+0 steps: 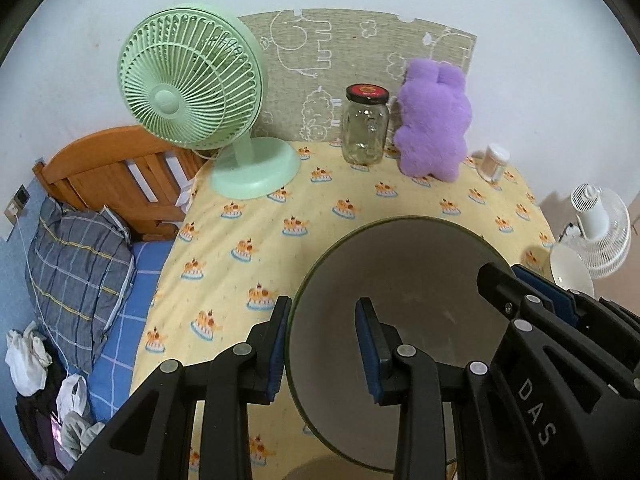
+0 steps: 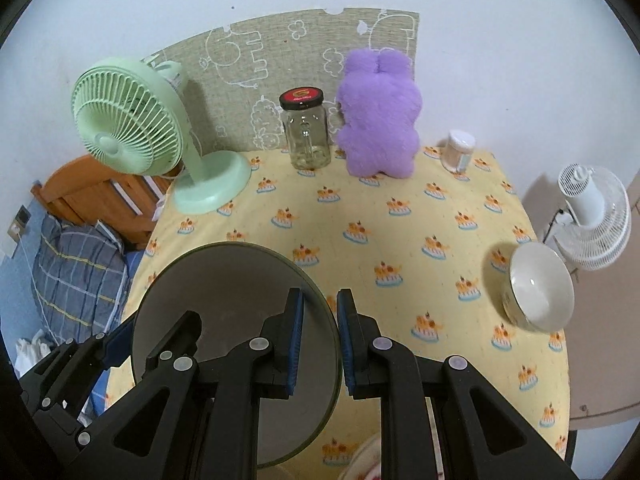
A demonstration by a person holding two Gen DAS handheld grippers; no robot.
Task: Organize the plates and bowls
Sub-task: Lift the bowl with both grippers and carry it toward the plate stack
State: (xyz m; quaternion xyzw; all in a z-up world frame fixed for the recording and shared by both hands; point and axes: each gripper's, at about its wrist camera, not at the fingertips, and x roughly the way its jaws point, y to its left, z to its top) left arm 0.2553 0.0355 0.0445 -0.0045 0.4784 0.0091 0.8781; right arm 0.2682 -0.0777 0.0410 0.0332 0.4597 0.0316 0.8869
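A grey plate with a dark green rim (image 1: 400,280) (image 2: 224,280) is held above the yellow tablecloth, tilted. My left gripper (image 1: 324,348) straddles its left rim, one finger inside and one outside. My right gripper (image 2: 320,344) is closed on its right rim; it also shows at the right of the left wrist view (image 1: 532,300). A white bowl (image 2: 540,288) (image 1: 570,270) sits near the table's right edge. Part of another pale dish (image 2: 366,460) shows at the bottom edge.
At the back of the table (image 2: 400,240) stand a green fan (image 1: 192,80) (image 2: 128,120), a glass jar with a red lid (image 1: 366,128) (image 2: 306,132), a purple plush toy (image 1: 434,120) (image 2: 378,116) and a small jar (image 2: 458,156). A bed (image 1: 100,240) lies left, a white fan (image 2: 592,220) right.
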